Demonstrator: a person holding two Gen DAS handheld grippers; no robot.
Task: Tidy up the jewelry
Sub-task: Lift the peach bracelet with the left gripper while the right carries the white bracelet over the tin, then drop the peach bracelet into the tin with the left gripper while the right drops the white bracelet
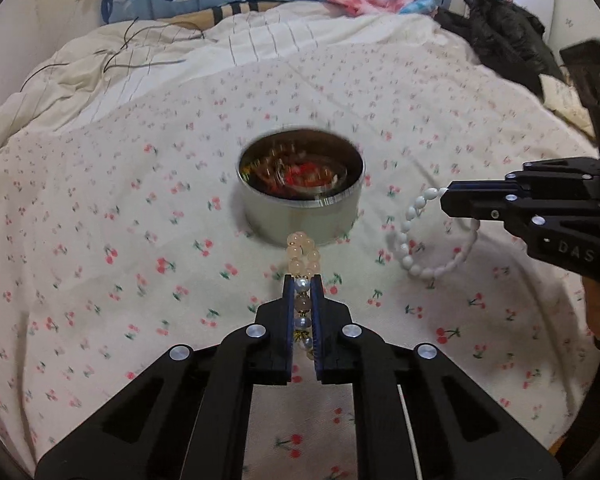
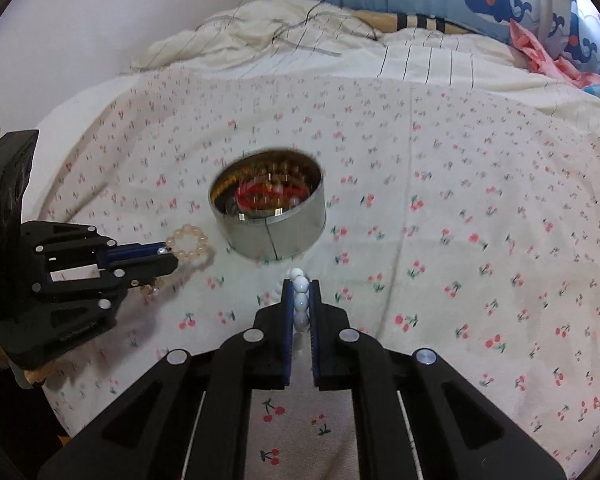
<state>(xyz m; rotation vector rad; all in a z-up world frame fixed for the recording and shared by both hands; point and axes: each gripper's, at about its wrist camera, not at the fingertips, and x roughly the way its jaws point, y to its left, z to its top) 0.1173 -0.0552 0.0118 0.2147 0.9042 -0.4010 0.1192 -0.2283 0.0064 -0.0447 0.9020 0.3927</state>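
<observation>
Now you have both grippers clamped on beads above the bedspread, the left gripper on the peach bracelet and the right gripper on the white bracelet, so I judge carrying each over the tin comes next.
</observation>
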